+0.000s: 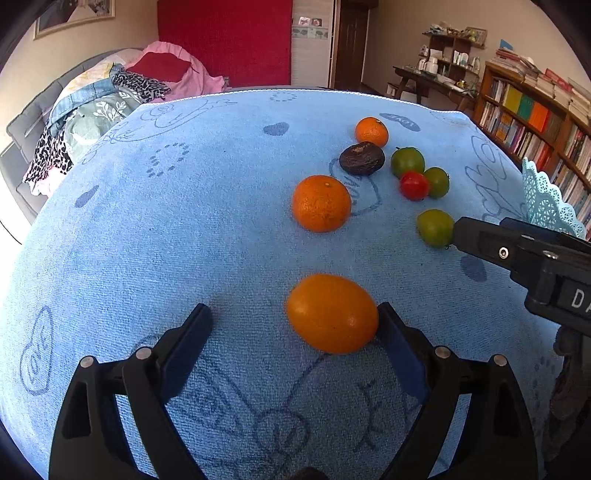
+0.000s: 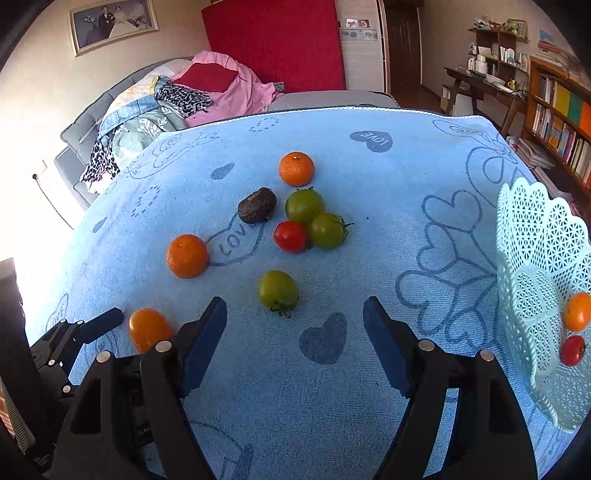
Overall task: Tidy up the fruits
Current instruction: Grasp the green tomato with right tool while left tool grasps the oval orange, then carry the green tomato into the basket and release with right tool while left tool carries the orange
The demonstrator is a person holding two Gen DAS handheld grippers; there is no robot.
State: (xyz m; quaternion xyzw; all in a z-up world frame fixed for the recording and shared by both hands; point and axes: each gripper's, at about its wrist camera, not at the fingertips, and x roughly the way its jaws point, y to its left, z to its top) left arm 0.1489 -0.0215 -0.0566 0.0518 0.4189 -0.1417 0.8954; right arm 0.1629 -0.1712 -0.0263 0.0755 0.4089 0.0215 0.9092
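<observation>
Behind us we see a red wall panel point(image 2: 275, 40), a framed photo point(image 2: 112, 23), a clothes-heaped sofa point(image 2: 155, 107), a dark door point(image 2: 402, 48) and a bookshelf point(image 1: 532, 122).

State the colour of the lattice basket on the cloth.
Pale turquoise; the basket shows best in the right wrist view.

Blue towel point(image 2: 369, 258), scattered fruits, lace basket point(image 2: 524, 258) at right
</observation>
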